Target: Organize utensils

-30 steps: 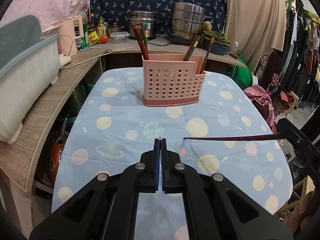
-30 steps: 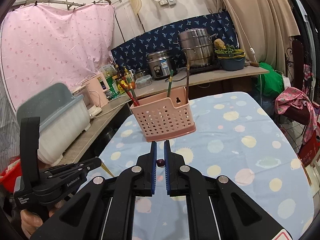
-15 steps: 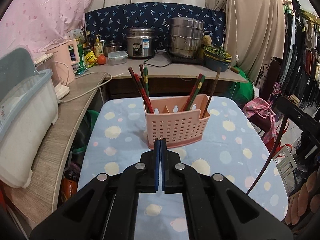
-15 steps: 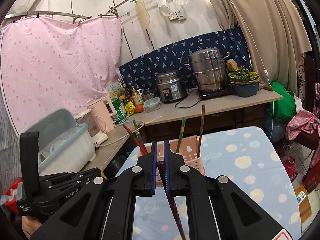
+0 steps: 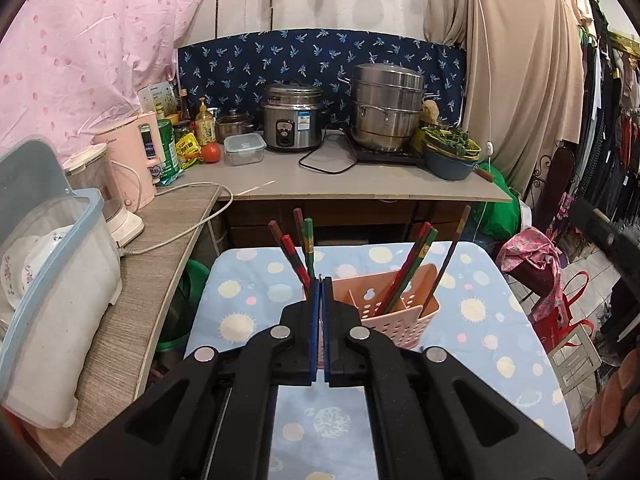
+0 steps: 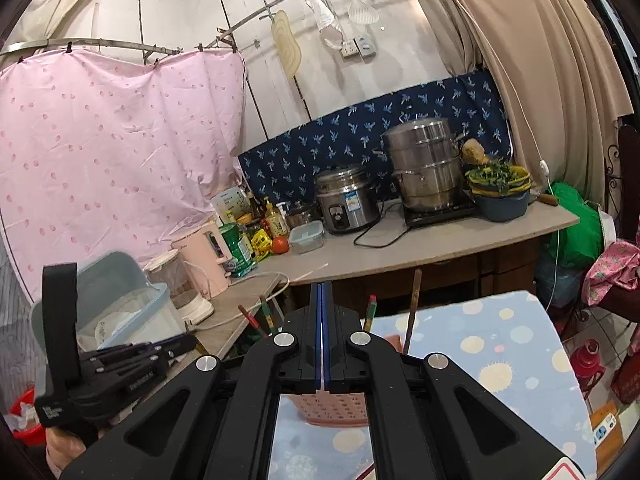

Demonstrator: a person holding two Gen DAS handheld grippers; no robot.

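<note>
A pink perforated utensil basket stands on the dotted blue tablecloth, partly hidden behind my left gripper. Red and green chopsticks lean in its left cell. More chopsticks and a brown one stand on its right. The left gripper's pads are shut with nothing between them. In the right wrist view my right gripper hovers above the basket, pads shut and nothing seen between them. A short red chopstick piece shows at the bottom edge. The left gripper sits at lower left in a hand.
A grey counter behind the table carries a rice cooker, a steel steamer pot and a blue bowl of greens. On the left counter are a lidded dish box and a pink kettle. Hanging clothes fill the right.
Both grippers have risen, and the basket has sunk low in both views. The dark chopstick that the right gripper held level, then hanging down, no longer shows between its pads.
</note>
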